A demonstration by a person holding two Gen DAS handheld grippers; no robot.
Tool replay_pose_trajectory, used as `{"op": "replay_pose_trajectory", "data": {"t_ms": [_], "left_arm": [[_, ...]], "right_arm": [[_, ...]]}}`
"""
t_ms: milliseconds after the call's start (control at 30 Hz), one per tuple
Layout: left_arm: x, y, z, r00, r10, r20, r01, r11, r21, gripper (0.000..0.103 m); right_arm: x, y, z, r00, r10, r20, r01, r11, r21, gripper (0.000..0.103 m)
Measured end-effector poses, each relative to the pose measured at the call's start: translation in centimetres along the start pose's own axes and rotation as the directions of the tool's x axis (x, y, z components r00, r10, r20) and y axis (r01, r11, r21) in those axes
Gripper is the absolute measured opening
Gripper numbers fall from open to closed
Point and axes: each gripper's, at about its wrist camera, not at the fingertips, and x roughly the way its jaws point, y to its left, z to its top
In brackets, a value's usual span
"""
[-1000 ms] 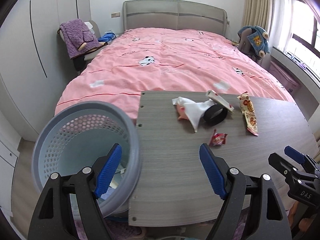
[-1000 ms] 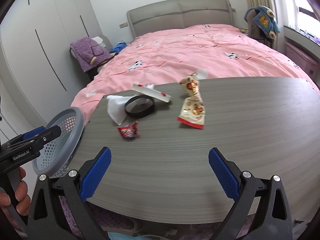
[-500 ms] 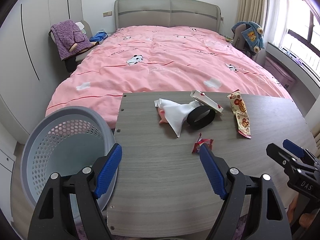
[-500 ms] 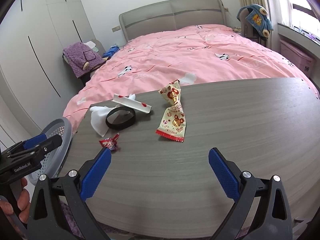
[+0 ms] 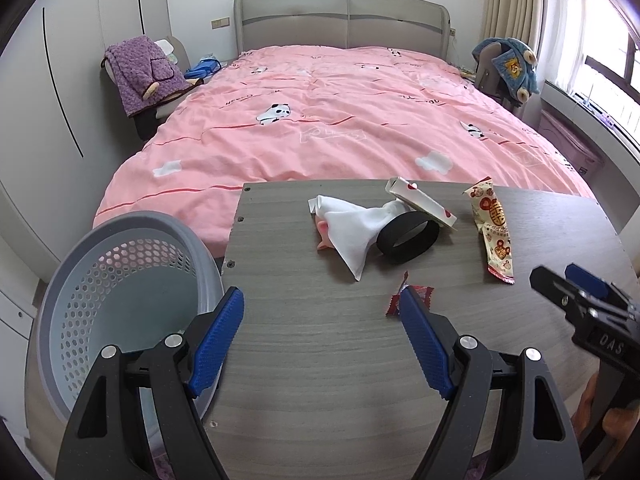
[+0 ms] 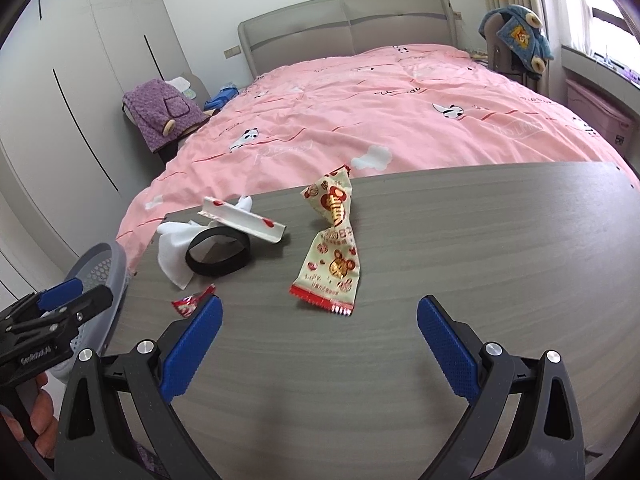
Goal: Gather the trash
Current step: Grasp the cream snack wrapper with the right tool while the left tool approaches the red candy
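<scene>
Right wrist view | my right tool (image 6: 318, 330) and left tool (image 5: 322, 322) both gape wide, empty | snack wrapper (image 6: 332, 254) on worktop (image 6: 480, 248) at 12 o'clock, basket (image 5: 120, 300) at 9 | risk: pads skid thin film, pushing it away.

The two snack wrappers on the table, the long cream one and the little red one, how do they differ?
The cream wrapper is far longer than the red wrapper, with printed cartoon figures. The cream wrapper is twisted at its middle; the red wrapper is crumpled. The red wrapper lies nearer the basket. Both lie loose on the table, ungripped.
</scene>
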Motion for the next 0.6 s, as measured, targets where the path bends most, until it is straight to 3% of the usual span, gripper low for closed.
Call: {"op": "replay_pose_trajectory", "data": {"t_ms": [267, 600], "left_arm": [[1.1, -0.3, -0.4, 1.0, 0.007, -0.022, -0.007, 1.0, -0.001, 0.076], [1.4, -0.2, -0.5, 1.0, 0.006, -0.029, -0.006, 1.0, -0.007, 0.076]], "right_arm": [[3.1, -0.4, 1.8, 1.0, -0.019, -0.016, 0.019, 1.0, -0.015, 0.096], [7.0, -0.7, 3.5, 0.993, -0.101, -0.058, 0.1, 0.994, -0.035, 0.091]]}}
